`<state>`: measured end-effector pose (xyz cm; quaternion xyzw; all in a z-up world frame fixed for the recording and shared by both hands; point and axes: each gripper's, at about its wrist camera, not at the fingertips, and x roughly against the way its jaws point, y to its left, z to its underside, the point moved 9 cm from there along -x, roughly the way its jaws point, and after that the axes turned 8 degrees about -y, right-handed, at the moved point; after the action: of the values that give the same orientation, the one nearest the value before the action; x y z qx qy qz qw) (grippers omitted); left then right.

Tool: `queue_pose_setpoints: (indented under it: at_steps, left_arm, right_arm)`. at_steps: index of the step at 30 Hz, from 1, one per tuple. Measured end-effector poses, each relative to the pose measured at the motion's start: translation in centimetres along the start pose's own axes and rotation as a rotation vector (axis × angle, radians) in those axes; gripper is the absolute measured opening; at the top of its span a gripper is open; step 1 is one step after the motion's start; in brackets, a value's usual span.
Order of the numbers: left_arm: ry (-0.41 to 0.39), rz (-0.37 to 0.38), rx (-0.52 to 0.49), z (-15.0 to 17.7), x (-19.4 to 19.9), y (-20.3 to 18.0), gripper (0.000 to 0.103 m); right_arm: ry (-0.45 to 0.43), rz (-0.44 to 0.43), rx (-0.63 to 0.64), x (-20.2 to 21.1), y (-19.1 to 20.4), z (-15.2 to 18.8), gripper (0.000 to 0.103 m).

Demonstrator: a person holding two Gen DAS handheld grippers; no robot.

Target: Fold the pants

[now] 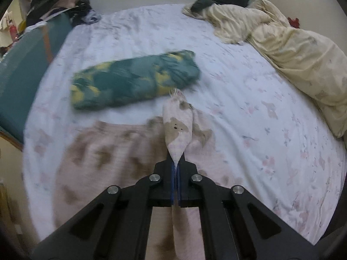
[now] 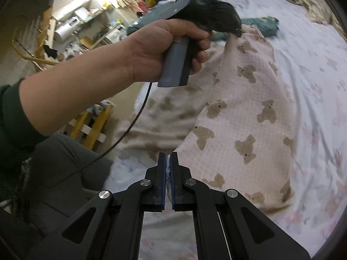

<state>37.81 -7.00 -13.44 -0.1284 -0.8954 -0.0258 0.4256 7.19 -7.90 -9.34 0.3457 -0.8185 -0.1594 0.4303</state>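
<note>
Pink bear-print pants (image 2: 238,112) on a floral bed sheet (image 1: 238,91), pinched at two places.

We see the left gripper (image 1: 176,162) clamped tight on a lifted fold of the pants, and the right gripper (image 2: 168,162) shut on their near edge; the rest lies on the sheet. Beyond sits a folded teal-and-yellow garment (image 1: 134,80), with a cream duvet (image 1: 292,49) bunched by the wall. In the right wrist view, our left hand (image 2: 160,49) grips its handle before a cluttered room with shelves (image 2: 71,21).
</note>
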Motion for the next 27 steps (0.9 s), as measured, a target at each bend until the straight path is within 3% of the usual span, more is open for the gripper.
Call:
queue_pose_setpoints:
  at_steps: [4, 13, 18, 21, 23, 27]
  left_arm:
    - [0.041, -0.095, -0.086, 0.3, 1.1, 5.6, 0.0]
    - [0.196, -0.267, -0.067, 5.3, -2.4, 17.0, 0.0]
    - [0.173, -0.237, -0.022, 5.4, -2.7, 17.8, 0.0]
    - [0.095, -0.198, -0.022, 3.3, -1.3, 17.2, 0.0]
    - [0.089, -0.227, -0.053, 2.7, -1.0, 17.0, 0.0]
    - [0.153, -0.342, -0.112, 4.3, -2.6, 19.2, 0.004]
  right_arm:
    - [0.017, -0.073, 0.032, -3.0, 3.5, -1.7, 0.003]
    - [0.179, -0.141, 0.128, -12.6, 9.5, -0.4, 0.003]
    - [0.225, -0.125, 0.157, -14.3, 10.4, -0.5, 0.003]
    - [0.23, -0.117, 0.186, -14.4, 11.5, -0.4, 0.003]
    - [0.231, -0.115, 0.183, -14.2, 11.1, -0.2, 0.003]
    - [0.246, -0.113, 0.171, -15.0, 11.1, 0.0, 0.003]
